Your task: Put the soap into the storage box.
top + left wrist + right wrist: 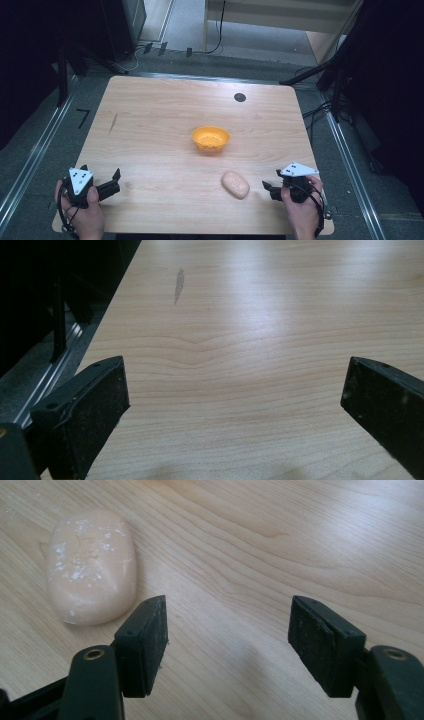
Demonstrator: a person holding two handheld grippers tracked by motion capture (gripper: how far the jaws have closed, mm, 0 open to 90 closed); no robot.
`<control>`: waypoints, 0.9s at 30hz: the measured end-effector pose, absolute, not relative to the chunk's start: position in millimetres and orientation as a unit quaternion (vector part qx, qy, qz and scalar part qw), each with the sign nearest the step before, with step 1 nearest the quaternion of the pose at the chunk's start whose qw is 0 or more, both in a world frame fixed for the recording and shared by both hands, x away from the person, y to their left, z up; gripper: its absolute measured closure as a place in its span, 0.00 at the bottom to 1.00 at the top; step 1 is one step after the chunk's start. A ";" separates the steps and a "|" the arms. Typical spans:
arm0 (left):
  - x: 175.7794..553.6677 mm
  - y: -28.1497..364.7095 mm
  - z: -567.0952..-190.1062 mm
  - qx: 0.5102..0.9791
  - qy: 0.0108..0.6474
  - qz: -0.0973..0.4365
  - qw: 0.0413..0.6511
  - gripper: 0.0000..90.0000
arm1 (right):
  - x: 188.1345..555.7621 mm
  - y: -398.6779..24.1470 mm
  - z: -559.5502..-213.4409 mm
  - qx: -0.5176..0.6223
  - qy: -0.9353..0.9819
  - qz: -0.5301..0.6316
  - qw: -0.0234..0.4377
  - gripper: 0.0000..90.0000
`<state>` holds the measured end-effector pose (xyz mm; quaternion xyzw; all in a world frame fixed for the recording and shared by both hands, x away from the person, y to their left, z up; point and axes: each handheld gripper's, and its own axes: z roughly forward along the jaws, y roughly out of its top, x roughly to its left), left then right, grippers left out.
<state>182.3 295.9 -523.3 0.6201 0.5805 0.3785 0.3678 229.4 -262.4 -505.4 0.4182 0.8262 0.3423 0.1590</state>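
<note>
An orange bowl (211,138) sits mid-table (150,110); a pale bread roll (235,184) lies at its 5 o'clock, near the right gripper (270,189), jaws released and empty; left gripper (111,181), at 8 o'clock, likewise spread wide.

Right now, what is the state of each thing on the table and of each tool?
Orange bowl: upright, at the middle of the table, apart from everything else.
Pale dough-like lump: lying flat on the wood, untouched, white specks on top.
Left tool: jaws wide open, holding nothing.
Right tool: jaws open, holding nothing, beside the lump.
Table: bare wood, one dark streak.
</note>
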 end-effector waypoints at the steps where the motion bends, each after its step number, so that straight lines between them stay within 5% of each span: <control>1: 182.5 295.8 -523.4 0.620 0.580 0.378 0.370 0.00 | 230.0 -259.8 -505.3 0.416 0.828 0.342 0.157 0.37; 27: 183.5 294.7 -523.4 0.624 0.578 0.376 0.368 0.00 | 238.9 -214.5 -499.4 0.383 0.862 0.319 0.093 0.32</control>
